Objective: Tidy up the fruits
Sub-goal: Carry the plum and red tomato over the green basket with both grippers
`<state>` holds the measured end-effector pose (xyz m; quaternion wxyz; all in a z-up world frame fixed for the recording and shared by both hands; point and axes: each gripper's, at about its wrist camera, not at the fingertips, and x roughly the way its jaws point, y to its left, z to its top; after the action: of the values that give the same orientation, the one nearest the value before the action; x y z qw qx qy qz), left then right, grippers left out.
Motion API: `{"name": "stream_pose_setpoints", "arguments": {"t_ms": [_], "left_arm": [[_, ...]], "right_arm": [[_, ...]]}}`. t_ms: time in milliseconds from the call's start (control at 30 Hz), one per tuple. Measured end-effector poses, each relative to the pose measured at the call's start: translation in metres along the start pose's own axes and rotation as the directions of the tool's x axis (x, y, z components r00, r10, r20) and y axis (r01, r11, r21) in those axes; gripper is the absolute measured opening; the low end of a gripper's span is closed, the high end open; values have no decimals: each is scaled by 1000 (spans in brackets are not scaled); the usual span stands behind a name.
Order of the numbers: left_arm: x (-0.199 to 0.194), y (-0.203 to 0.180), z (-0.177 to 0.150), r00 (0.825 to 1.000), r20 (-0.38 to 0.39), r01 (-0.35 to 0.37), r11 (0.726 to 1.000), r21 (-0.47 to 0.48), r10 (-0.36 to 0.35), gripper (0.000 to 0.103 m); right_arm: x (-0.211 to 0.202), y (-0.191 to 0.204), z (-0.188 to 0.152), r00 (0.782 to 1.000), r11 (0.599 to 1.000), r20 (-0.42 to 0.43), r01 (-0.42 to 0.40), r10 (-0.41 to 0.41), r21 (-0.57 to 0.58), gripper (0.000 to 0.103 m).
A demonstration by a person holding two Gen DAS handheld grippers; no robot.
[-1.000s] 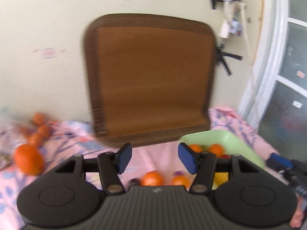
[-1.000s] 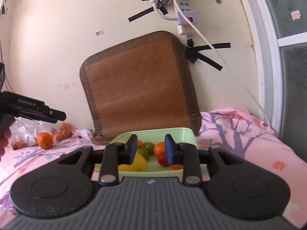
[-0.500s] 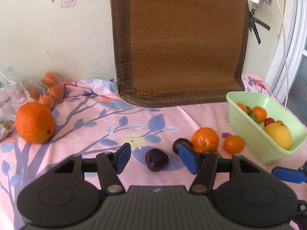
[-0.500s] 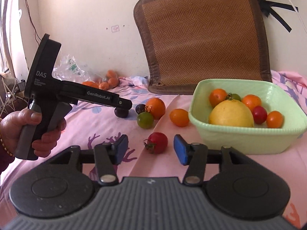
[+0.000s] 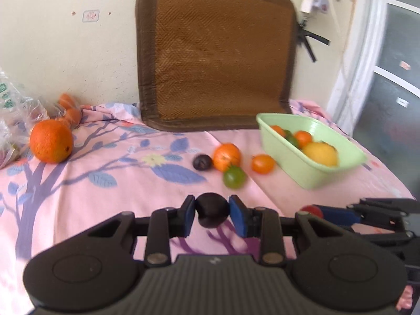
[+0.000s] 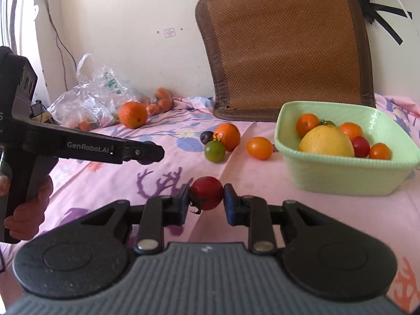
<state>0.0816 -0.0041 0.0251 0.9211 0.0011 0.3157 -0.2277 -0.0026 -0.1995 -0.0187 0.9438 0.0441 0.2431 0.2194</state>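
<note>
My left gripper (image 5: pixel 212 214) is clamped on a dark purple, round plum (image 5: pixel 212 213), its blue pads pressing each side just above the pink floral bedsheet (image 5: pixel 105 197). My right gripper (image 6: pixel 206 197) is likewise closed on a glossy red cherry tomato (image 6: pixel 206 193) with a small dark stem, held between its blue pads. Beyond them, loose on the sheet, lie a green tomato (image 6: pixel 214 151), a second dark plum (image 6: pixel 206 137), a ribbed orange mandarin (image 6: pixel 227 136) and a small orange tomato (image 6: pixel 259 148). To the right sits a pale green plastic basin (image 6: pixel 341 178) holding a yellow citrus fruit and smaller fruits. A large orange (image 6: pixel 132 114) rests far left beside a clear plastic bag (image 6: pixel 89 99).
</note>
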Motion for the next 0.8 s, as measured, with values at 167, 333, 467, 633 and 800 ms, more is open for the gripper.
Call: {"name": "stream_pose_setpoints", "arguments": {"t_ms": [167,333,467,633,800], "left_arm": [[-39,-31,-38,1000,22,12,999,39,-13,29],[-56,-51,-59,999,47,5,997,83,-9,29],[-50,-50,-69,1000,23,16,998,52,-17,29],[-48,-43,-79,999,33,2,1000,14,-2,35],[-54,-33,-81,999,48,3,999,-45,-1,44]], "right_arm": [[-34,18,-24,1000,998,6,-4,4,-55,30],[-43,21,-38,1000,999,-12,17,-17,-44,30],[-41,20,-45,998,998,-24,50,-51,-36,32],[-44,23,-53,998,996,-6,68,-69,-54,32],[-44,25,-54,997,994,-1,79,-80,-73,33]]}}
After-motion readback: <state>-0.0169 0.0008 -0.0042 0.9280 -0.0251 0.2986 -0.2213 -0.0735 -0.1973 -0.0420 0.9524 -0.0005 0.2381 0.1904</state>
